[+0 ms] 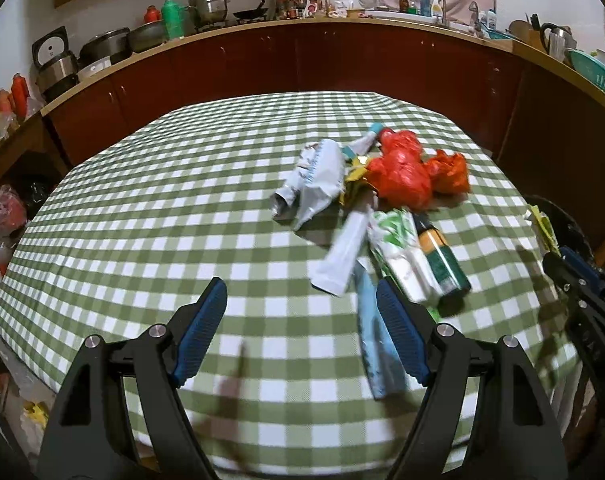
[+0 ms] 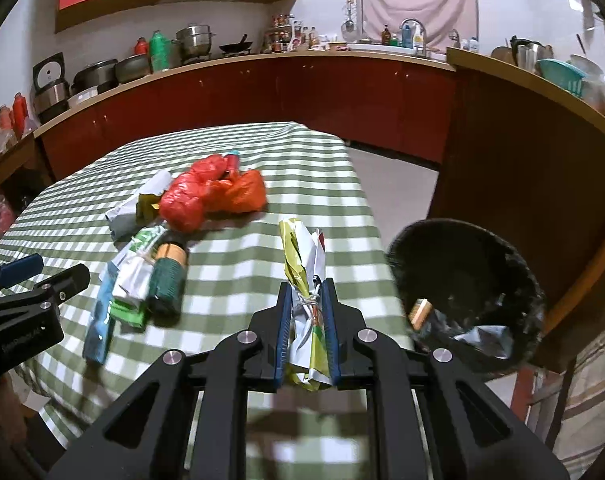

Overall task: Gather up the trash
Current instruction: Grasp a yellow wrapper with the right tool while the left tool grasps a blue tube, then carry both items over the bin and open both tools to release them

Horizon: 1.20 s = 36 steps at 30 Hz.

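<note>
- Checked table lies beneath my right fingers, clenched on a crumpled yellow-white wrapper.
- Just right of them, the black bin: I'd clear its rim before releasing.
- Left fingers spread, empty, before the trash pile.

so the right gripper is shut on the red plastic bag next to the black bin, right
Not the red plastic bag; that lies on the checked table. The right wrist view shows the right gripper shut on a crumpled yellow-green and white wrapper, next to the black bin.
</note>
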### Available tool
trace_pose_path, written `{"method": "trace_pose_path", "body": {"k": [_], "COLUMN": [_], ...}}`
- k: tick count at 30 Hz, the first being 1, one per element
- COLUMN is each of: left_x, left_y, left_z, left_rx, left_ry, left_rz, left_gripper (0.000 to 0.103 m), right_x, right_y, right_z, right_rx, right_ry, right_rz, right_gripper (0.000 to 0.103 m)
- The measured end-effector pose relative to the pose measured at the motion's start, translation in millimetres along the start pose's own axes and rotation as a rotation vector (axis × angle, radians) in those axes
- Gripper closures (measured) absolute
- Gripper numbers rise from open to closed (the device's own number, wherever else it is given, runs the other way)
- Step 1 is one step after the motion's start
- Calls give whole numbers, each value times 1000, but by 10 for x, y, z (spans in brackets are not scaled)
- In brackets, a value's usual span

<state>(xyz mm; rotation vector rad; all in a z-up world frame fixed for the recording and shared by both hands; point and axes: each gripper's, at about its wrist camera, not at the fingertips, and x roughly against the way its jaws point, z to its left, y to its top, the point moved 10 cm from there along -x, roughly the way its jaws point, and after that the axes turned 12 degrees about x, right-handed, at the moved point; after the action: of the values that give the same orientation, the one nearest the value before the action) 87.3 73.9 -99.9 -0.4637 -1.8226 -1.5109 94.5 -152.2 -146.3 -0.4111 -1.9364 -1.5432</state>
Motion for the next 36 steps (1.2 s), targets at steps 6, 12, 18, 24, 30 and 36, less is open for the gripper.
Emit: {"method": "trace_pose_path", "body": {"k": [6,12,18,24,30,36], "left_x": [-35,-150,-121,-80,-8,173], "left_y": [-183,-309,-362,-410,-377,-285], "left_z": [-76,-117,-184,-203,-131,-160], "left_rx": [-12,-23,-32,-38,-21,-41], "left_ry": [4,0,-62,-109,-115,-120], "left_rz": [19,42,49,56,34,-26], "left_gripper": [28,33,71,94,95,96], "right_x": [174,219,210,200,201,207], "right_y": [-95,-139,-149,-165,-172,-168], "right_z": [-150,-220,-220,-195,-191,-204], "right_rx": [-6,-27,-29,-24,-24,-28], "right_ry": [-19,-20,-14,-7,-7,-11], "right_rz": [-13,-12,-12,-10,-10,-16], "right_gripper": [86,87,86,86,86,86]}}
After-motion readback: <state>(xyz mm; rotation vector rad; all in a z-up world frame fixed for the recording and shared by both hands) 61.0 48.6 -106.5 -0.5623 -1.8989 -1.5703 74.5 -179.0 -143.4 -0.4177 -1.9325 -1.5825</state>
